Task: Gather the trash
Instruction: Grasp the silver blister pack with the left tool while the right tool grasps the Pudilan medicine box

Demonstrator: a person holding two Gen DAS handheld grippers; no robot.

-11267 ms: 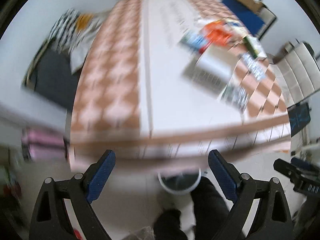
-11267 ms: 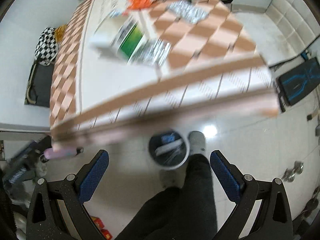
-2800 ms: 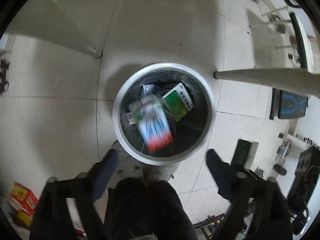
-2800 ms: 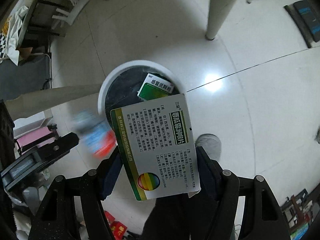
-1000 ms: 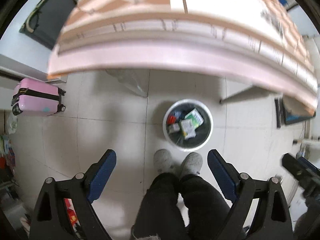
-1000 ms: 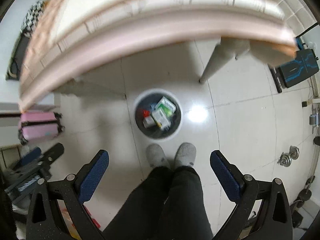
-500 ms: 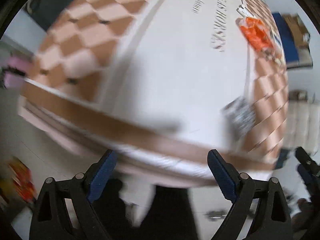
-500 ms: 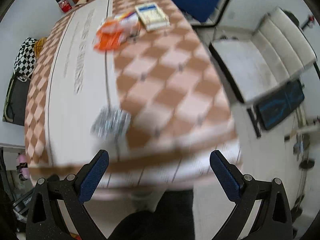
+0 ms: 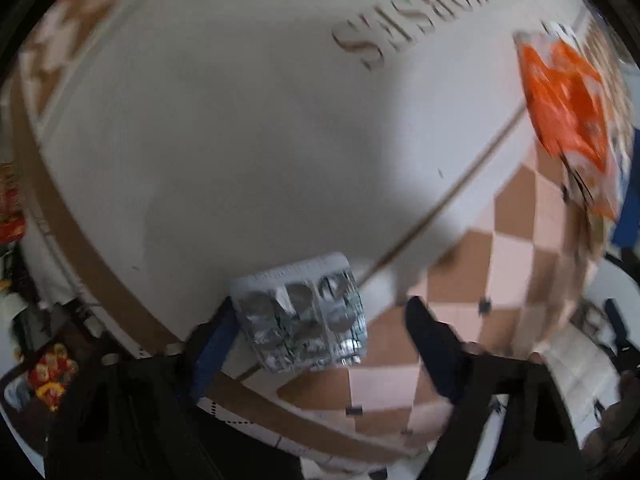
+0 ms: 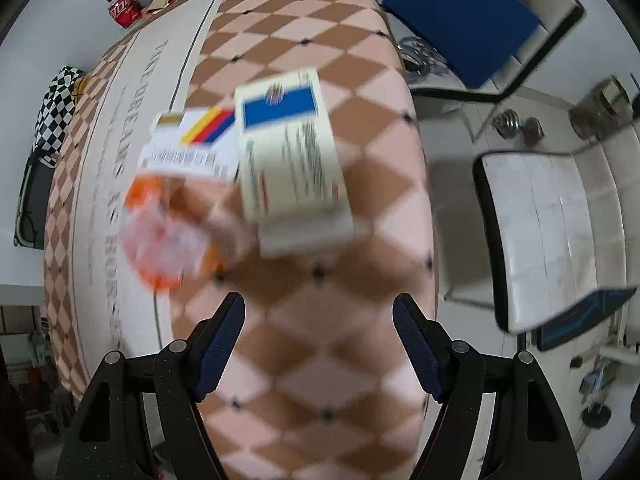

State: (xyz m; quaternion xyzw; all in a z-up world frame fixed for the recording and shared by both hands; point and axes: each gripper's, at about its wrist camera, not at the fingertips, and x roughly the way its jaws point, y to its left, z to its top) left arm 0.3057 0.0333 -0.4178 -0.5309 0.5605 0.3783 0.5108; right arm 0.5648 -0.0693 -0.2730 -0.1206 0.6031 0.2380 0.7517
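Between the spread fingers of the left gripper [image 9: 320, 340], close against the left one, lies a used pill sheet [image 9: 302, 312] near the edge of the table [image 9: 240, 140]; the jaws stand wide and hold nothing. Ahead and to the right lies an orange wrapper [image 9: 568, 120]. The right gripper [image 10: 320, 336] is likewise wide open and empty, with a cream box [image 10: 292, 156] straight ahead, a white box [image 10: 192, 140] beyond and to the left, and the crumpled orange wrapper [image 10: 168, 232] ahead on the left.

The pill sheet is thin and flat, so closing on it may slide it off the table edge or pinch the tablecloth [image 10: 320, 280] with it. Both views are blurred, so an off-centre grasp seems possible. No bin or other container is in sight.
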